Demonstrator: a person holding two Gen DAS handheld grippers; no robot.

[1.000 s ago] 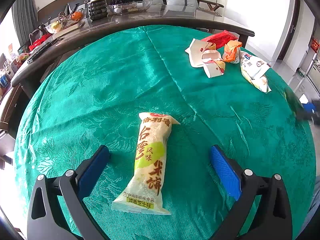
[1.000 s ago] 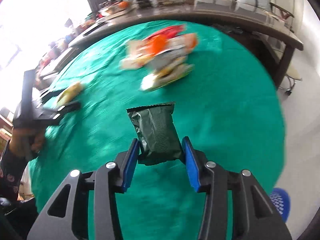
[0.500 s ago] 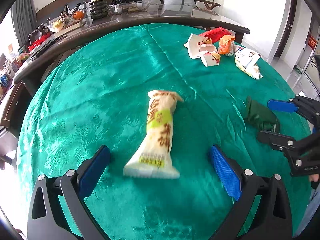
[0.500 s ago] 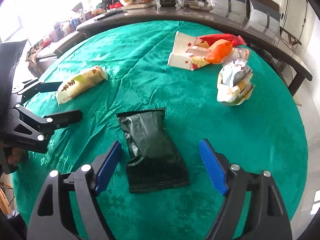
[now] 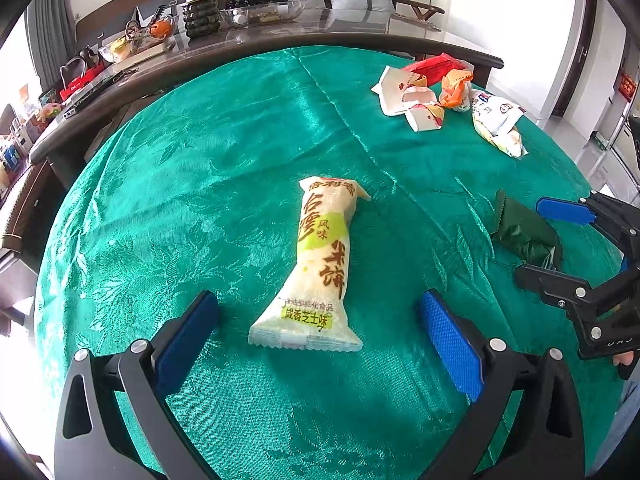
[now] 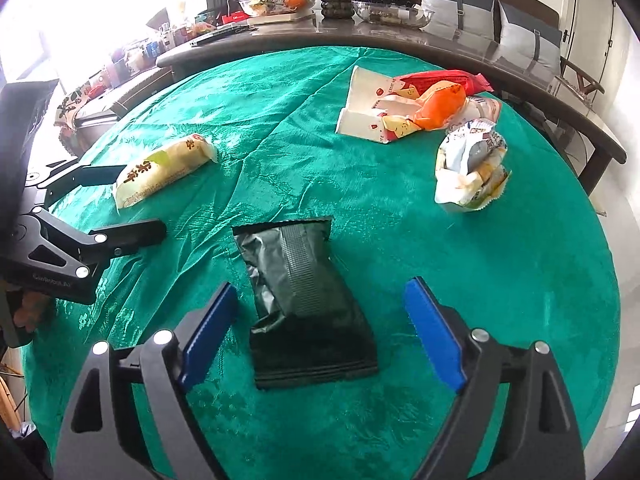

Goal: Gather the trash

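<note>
Left gripper (image 5: 320, 340) spread wide, straddling long cream rice-cracker packet (image 5: 322, 260) flat on green tablecloth (image 5: 200, 160); long axis running straight ahead between pads, near end just inside. Right gripper (image 6: 320, 328) likewise agape around dark green foil wrapper (image 6: 308, 296), lengthwise too. Each nearer its own piece; neither touching.

A cream and lime rice-cracker packet (image 5: 322, 264) lies flat mid-cloth, sealed, its long axis running 12 to 6. A dark green wrapper (image 6: 308, 300), crinkled, lies flat at its 3 o'clock. A heap of white, red and orange wrappers (image 5: 432, 90) sits at 1 o'clock, well apart.
</note>
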